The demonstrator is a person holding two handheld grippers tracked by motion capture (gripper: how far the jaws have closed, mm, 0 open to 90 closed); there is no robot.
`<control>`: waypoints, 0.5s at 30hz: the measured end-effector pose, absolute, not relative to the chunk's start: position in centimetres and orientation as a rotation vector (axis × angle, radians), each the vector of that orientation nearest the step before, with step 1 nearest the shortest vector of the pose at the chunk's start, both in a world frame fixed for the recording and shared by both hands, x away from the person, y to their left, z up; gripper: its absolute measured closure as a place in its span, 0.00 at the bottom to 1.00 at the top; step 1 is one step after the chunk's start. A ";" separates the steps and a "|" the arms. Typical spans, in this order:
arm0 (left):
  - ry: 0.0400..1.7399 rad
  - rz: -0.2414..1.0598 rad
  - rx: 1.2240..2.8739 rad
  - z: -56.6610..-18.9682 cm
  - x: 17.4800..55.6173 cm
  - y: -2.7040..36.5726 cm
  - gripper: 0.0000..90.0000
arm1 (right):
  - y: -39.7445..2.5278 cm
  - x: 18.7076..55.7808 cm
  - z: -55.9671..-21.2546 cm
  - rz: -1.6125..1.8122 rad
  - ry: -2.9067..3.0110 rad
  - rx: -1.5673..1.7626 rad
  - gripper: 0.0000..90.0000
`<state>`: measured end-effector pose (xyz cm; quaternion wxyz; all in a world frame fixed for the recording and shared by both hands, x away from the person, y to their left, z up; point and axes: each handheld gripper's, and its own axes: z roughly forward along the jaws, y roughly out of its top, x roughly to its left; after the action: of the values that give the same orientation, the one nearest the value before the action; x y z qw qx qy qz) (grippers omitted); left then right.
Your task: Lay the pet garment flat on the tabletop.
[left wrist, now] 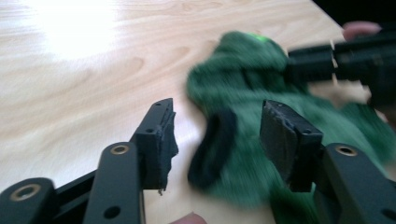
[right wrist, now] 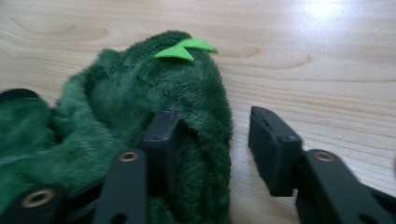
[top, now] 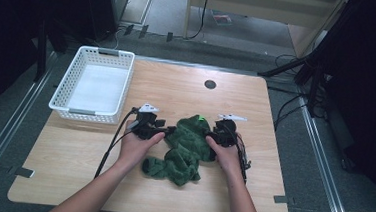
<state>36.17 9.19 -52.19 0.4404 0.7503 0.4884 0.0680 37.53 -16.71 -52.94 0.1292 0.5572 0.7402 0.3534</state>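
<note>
A dark green fuzzy garment (top: 185, 148) lies crumpled on the middle of the wooden table (top: 177, 87). It has a bright green spiky tag (right wrist: 184, 49) and a black cuff (left wrist: 212, 147). My left gripper (top: 163, 131) is at its left edge and stands open (left wrist: 219, 116), with the black cuff and some green fleece between the jaws. My right gripper (top: 209, 135) is at the garment's right edge, also open (right wrist: 212, 123). One of its jaws is tucked into a fold of the fleece (right wrist: 140, 107) and the other is over bare wood. In the left gripper view the right gripper (left wrist: 336, 60) reaches in from the far side.
A white plastic basket (top: 65, 83), empty, stands at the table's back left corner. A small round black grommet (top: 210, 84) sits in the tabletop behind the garment. The person's forearms (top: 105, 185) come in from the front edge. Cables trail from both grippers.
</note>
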 end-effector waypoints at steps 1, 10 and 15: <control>1.219 0.169 1.886 -52.5 36.5 8.7 0.51 | -16.7 37.6 -53.1 1.024 2.150 1.618 0.72; 1.151 0.157 2.076 -53.7 34.7 8.9 0.92 | -15.6 38.7 -53.0 1.150 2.186 1.529 0.95; 1.114 0.085 2.069 -53.5 33.9 10.7 0.81 | -14.3 38.2 -52.7 1.174 2.233 1.425 0.80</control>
<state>33.92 10.66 -53.52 0.3850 0.8120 0.4374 0.0332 38.23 -14.33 -52.69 0.1219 0.4883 0.7649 0.4020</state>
